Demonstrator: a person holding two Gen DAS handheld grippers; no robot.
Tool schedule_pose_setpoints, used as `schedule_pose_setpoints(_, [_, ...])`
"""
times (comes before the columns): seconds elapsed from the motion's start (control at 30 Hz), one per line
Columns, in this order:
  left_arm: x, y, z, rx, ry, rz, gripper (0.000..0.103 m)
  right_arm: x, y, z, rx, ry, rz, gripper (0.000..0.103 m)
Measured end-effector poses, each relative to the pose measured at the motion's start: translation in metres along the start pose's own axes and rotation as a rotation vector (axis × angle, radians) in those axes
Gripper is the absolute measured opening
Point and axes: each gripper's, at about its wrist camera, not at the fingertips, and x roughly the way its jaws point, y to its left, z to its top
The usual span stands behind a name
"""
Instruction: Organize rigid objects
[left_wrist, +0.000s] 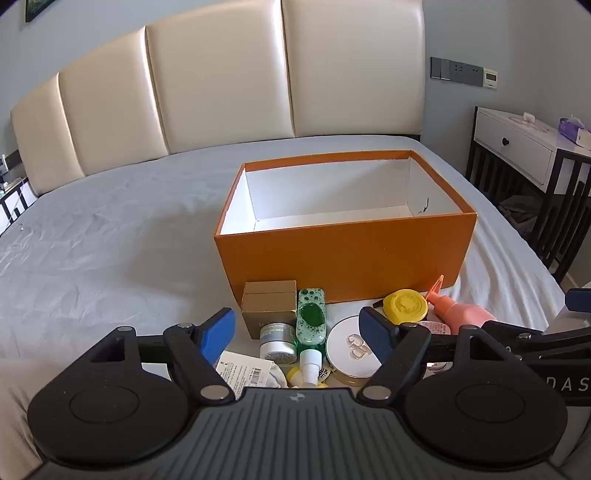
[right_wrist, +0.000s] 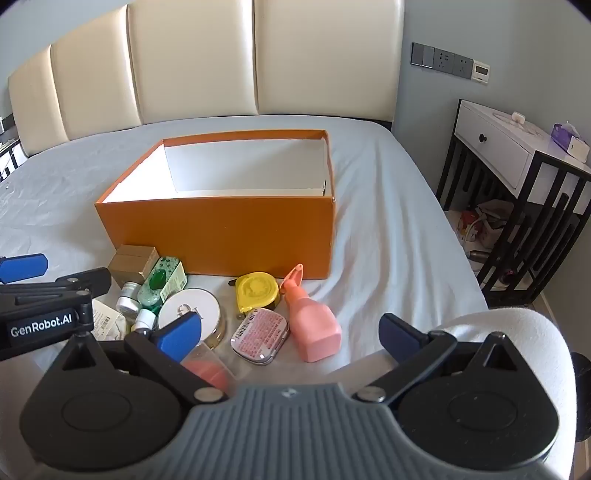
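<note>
An open, empty orange box (left_wrist: 343, 258) (right_wrist: 221, 229) stands on the bed. In front of it lie small items: a brown carton (left_wrist: 269, 306), a green bottle (left_wrist: 311, 325), a silver jar (left_wrist: 277, 341), a white round compact (left_wrist: 349, 347) (right_wrist: 190, 308), a yellow tape measure (left_wrist: 406, 306) (right_wrist: 257, 290), a pink spray bottle (left_wrist: 461, 314) (right_wrist: 312, 325) and a pink tin (right_wrist: 260, 336). My left gripper (left_wrist: 297, 332) is open above the green bottle and jar. My right gripper (right_wrist: 291, 332) is open above the tin and pink bottle.
The bed (left_wrist: 110, 240) has a grey sheet and a cream headboard (left_wrist: 221, 81). A white nightstand (right_wrist: 517, 155) with black legs stands at the right. A white pillow or cloth (right_wrist: 517, 332) lies under my right finger. A clear cup with a pink thing (right_wrist: 207, 365) lies near my right gripper.
</note>
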Motion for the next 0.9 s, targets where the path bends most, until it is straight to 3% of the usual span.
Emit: schedule_pose_setpoints(0.9, [0.004, -0.001, -0.004, 0.001, 0.03, 0.002, 0.09, 0.004, 0.003, -0.005, 0.008, 0.011, 0.003, 0.1])
